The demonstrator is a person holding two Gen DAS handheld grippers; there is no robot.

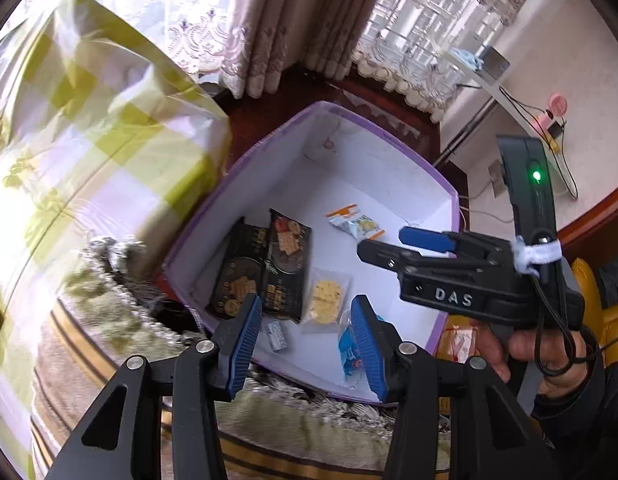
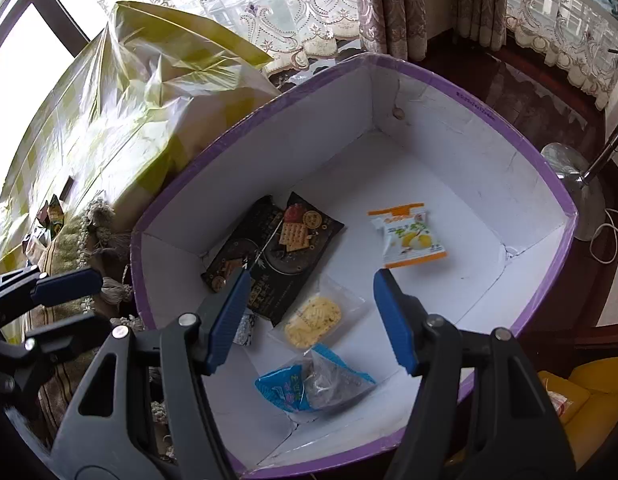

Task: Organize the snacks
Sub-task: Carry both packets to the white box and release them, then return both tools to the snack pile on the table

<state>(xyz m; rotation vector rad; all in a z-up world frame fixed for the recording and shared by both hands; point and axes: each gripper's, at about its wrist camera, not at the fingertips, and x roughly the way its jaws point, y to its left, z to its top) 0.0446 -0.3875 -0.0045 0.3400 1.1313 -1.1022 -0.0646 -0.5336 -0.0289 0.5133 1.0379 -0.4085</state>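
A purple-rimmed box (image 1: 369, 160) (image 2: 449, 128) with white walls holds several snacks. Two black cracker packs (image 1: 265, 264) (image 2: 277, 248) lie side by side. Beside them are a clear packet with a yellow cracker (image 1: 325, 296) (image 2: 313, 320), a small silver packet (image 1: 276, 335) (image 2: 245, 330), a blue packet (image 1: 349, 352) (image 2: 309, 388) and an orange-white packet (image 1: 355, 224) (image 2: 409, 238). My left gripper (image 1: 307, 344) (image 2: 69, 308) stands open over the box's near edge. My right gripper (image 2: 311, 320) (image 1: 389, 244) hangs open above the box, with the yellow cracker packet and the blue packet below its gap, untouched.
A big yellow-green checkered plastic bag (image 1: 89, 120) (image 2: 129, 120) leans against the box on the left. Fringed striped cloth (image 1: 129, 320) lies under the box. A red-orange packet (image 1: 461, 340) and a yellow cushion (image 2: 581, 384) sit at the right. A lamp base (image 2: 577, 184) stands on the floor.
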